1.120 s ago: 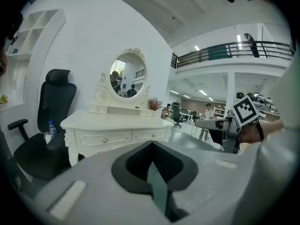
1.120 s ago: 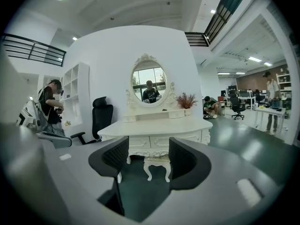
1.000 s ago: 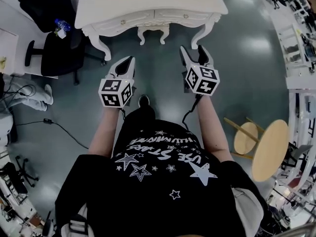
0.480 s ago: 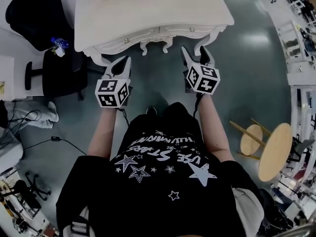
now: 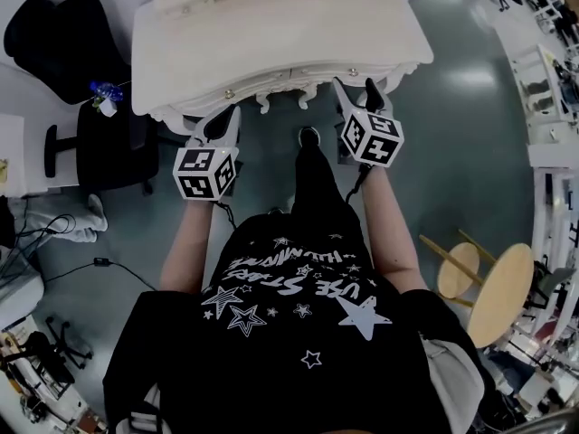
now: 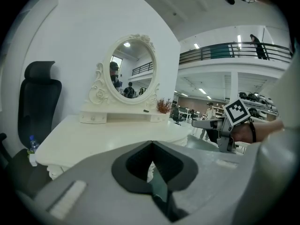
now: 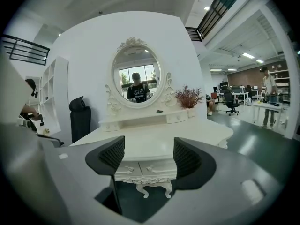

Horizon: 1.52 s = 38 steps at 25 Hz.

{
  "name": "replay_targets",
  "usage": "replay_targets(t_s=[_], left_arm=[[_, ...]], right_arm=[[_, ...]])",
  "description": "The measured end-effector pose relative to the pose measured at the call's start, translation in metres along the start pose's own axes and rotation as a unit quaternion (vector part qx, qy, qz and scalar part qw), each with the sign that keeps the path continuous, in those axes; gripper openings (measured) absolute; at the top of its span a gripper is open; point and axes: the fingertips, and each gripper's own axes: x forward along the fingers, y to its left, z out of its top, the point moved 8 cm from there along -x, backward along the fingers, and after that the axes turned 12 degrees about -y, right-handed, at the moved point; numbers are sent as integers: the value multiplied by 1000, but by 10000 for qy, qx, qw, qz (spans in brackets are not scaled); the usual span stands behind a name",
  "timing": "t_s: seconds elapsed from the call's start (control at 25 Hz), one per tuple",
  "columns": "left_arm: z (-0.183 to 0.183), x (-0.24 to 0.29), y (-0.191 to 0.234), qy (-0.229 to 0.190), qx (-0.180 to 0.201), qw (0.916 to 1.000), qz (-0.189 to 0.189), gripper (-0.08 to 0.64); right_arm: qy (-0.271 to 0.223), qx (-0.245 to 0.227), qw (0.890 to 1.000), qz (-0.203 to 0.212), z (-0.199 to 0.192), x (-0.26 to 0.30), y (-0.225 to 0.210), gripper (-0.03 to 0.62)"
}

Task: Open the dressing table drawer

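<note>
The white dressing table (image 5: 271, 25) fills the top of the head view. Its two front drawers (image 7: 144, 168) sit side by side under the top, each with a small knob. My left gripper (image 5: 232, 114) is shut and empty, its tip just short of the table's front edge at the left drawer. In its own view the pads meet over the tabletop (image 6: 93, 135). My right gripper (image 5: 355, 90) is open and empty, level with the right drawer's knob (image 5: 351, 71). The right gripper view looks between the pads (image 7: 112, 156) at the drawer fronts, still some way off.
An oval mirror (image 7: 137, 76) and a dried plant (image 7: 189, 97) stand at the table's back. A black office chair (image 5: 54, 34) and a stool with a blue bottle (image 5: 106, 91) are on the left. A round wooden stool (image 5: 493, 278) stands at the right.
I have walked up to the dressing table; it has come nearer and both grippers now reach its front edge. The jaws have not changed.
</note>
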Motion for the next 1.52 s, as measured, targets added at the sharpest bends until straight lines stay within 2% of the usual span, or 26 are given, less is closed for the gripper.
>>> replay_targets(t_s=[0.2, 0.44, 0.92, 1.28, 1.52], left_arm=[[3, 55, 9, 107, 53, 9998, 130, 0], [27, 151, 3, 198, 43, 9994, 294, 0], [58, 319, -12, 328, 79, 9988, 356, 0], [58, 392, 17, 385, 25, 9972, 638, 0], [54, 418, 31, 483, -31, 9961, 733, 0]], right_arm=[[75, 129, 9999, 51, 4, 63, -37, 333], [146, 177, 9996, 146, 36, 148, -101, 331], [587, -215, 9979, 149, 63, 297, -215, 318], [1137, -350, 9921, 390, 45, 395, -241, 266], [1467, -498, 9871, 408, 30, 433, -248, 227]])
